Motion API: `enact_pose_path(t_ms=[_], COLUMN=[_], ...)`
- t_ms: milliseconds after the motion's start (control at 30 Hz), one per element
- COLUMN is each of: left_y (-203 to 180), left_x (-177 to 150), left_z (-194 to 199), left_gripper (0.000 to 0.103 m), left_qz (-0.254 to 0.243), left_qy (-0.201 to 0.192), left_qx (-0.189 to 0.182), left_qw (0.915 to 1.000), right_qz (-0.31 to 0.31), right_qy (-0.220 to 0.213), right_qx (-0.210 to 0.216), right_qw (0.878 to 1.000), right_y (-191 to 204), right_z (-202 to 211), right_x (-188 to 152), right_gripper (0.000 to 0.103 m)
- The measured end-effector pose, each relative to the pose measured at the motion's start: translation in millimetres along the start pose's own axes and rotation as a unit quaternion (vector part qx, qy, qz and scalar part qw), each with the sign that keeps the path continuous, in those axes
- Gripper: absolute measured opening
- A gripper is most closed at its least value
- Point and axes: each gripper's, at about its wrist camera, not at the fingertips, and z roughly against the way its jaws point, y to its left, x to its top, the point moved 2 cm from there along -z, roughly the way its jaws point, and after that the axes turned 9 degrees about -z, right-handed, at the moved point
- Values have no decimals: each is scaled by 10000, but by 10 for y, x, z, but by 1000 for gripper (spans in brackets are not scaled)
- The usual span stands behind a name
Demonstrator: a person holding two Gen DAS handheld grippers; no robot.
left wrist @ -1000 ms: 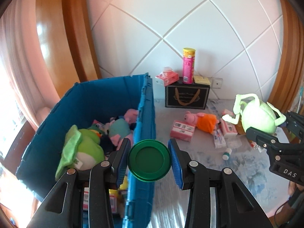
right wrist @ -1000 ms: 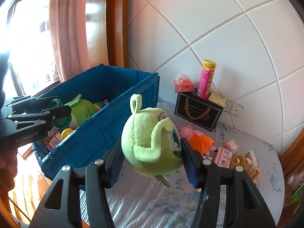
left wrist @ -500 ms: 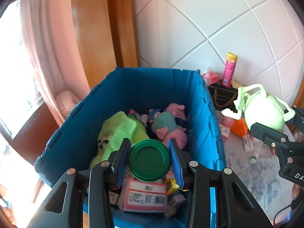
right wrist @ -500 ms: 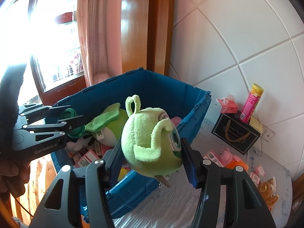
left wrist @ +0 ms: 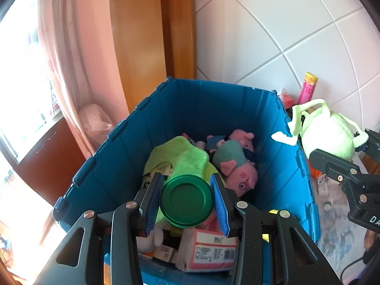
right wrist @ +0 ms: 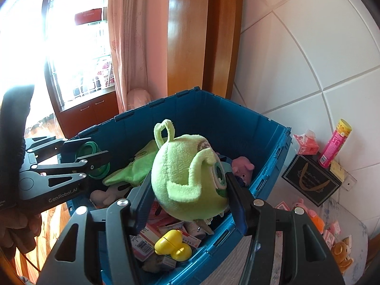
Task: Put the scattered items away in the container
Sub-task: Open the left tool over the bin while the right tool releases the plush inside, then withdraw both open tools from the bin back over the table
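Note:
My left gripper (left wrist: 186,201) is shut on a round green lid (left wrist: 186,200) and holds it above the open blue bin (left wrist: 114,142), over the boxes and plush toys inside. It also shows in the right wrist view (right wrist: 92,159). My right gripper (right wrist: 190,194) is shut on a green one-eyed plush monster (right wrist: 190,178) and holds it over the bin's near right rim (right wrist: 273,163). The monster also shows in the left wrist view (left wrist: 330,135), just right of the bin wall.
The bin holds pink pig plush toys (left wrist: 237,166), a green plush (left wrist: 178,159), pink boxes (left wrist: 211,249) and a yellow toy (right wrist: 172,244). On the table to the right stand a black box (right wrist: 311,180), a pink tube (right wrist: 334,143), pink packets and a brown bear (right wrist: 340,254).
Both grippers have moved left from the table to above the bin, each still carrying its item. The view now looks down into the bin.

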Motion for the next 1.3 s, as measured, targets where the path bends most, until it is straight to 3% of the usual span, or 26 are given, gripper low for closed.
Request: enact_pose_path(t_ms=[33,67,100,500,867,1300], left_y=[31,52,67,-18,-328,-1001], left_x=[8,13,16,-21,15,117], left_z=[-6,-3,18,-12,19,211], left_gripper=[51,82,95,95,95,95], left_qz=[54,80,87,-118,-362,-737], left_qy=[-4,-14,-95,-79,-88,-217], left_qx=[-2,15,57,130,38,-84], left_qw=[10000,10000,9999,9998,9993,9970], right_qz=[8,-5,-25,-108,-301,-684], right_qy=[-11,-47,-133,-152,-117,-148], right_qx=[-37,-66,-144,-273,-341,-533], right_qw=[10000,10000,9998,9995,9989,9961], right_y=[9,7,-5,-2,-139,-762], right_z=[-15,-23,-17,76,280,657], right_x=[5,6,5,-92,-263,-563], right_gripper=[67,90,103,103,103,103])
